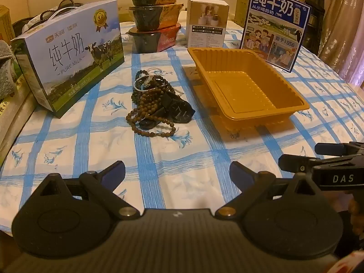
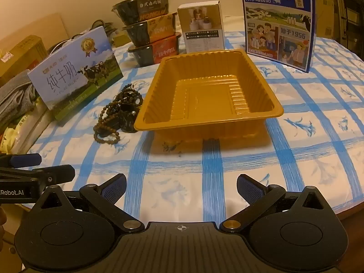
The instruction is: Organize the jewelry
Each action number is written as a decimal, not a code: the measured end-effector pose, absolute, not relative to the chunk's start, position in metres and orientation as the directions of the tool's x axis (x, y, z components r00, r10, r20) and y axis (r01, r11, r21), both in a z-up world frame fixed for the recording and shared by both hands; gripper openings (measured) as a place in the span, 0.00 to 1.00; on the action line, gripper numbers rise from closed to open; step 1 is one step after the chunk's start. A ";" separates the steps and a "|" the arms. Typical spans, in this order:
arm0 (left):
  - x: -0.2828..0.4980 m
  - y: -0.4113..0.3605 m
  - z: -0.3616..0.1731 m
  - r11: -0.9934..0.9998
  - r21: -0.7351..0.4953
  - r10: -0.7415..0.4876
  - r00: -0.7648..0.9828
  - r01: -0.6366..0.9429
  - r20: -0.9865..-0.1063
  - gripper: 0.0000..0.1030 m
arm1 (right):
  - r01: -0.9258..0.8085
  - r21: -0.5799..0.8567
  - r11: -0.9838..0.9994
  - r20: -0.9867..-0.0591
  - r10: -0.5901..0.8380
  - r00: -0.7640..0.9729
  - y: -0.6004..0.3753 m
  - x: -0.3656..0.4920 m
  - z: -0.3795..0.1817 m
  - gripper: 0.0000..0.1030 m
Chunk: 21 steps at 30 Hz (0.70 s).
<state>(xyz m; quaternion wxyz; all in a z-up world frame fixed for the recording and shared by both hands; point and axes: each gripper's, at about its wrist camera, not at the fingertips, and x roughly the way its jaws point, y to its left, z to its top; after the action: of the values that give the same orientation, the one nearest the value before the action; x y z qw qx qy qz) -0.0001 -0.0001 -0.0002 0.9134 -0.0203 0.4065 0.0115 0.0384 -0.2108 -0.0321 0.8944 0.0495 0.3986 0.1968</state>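
Both grippers, left gripper (image 1: 177,174) and right gripper (image 2: 181,185), stood wide open, empty. Jewelry pile (image 1: 154,101) lay ahead of left fingers, beside tray (image 1: 293,101). Best: pinch one loose strand at pile's edge.

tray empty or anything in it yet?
Empty. The tray shows only its bare ribbed floor in both views. The jewelry pile sits on the tablecloth beside it, outside the rim.
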 end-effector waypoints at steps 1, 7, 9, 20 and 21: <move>0.000 -0.001 0.000 0.999 -0.022 0.010 0.667 -0.038 -0.745 0.95 | -0.313 0.242 0.918 -0.691 0.390 0.609 -0.211 0.038 -0.032 1.00; -0.001 -0.002 0.001 0.999 -0.024 0.008 0.670 -0.039 -0.742 0.95 | -0.313 0.243 0.918 -0.694 0.390 0.605 -0.211 0.039 -0.032 1.00; 0.000 0.000 0.001 0.999 -0.032 0.002 0.667 -0.039 -0.745 0.95 | -0.314 0.243 0.918 -0.694 0.391 0.604 -0.211 0.039 -0.032 1.00; 0.001 0.001 -0.003 0.999 -0.035 0.000 0.666 -0.040 -0.746 0.95 | -0.317 0.238 0.918 -0.695 0.389 0.605 -0.211 0.039 -0.033 1.00; 0.001 0.001 -0.003 0.999 -0.035 0.000 0.666 -0.040 -0.746 0.95 | -0.318 0.238 0.918 -0.695 0.390 0.605 -0.211 0.039 -0.032 1.00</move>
<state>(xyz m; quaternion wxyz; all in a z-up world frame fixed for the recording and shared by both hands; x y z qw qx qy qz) 0.0008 0.0008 -0.0029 0.9124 -0.0244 0.4085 0.0111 0.0393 -0.2112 -0.0323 0.8946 0.0450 0.3981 0.1978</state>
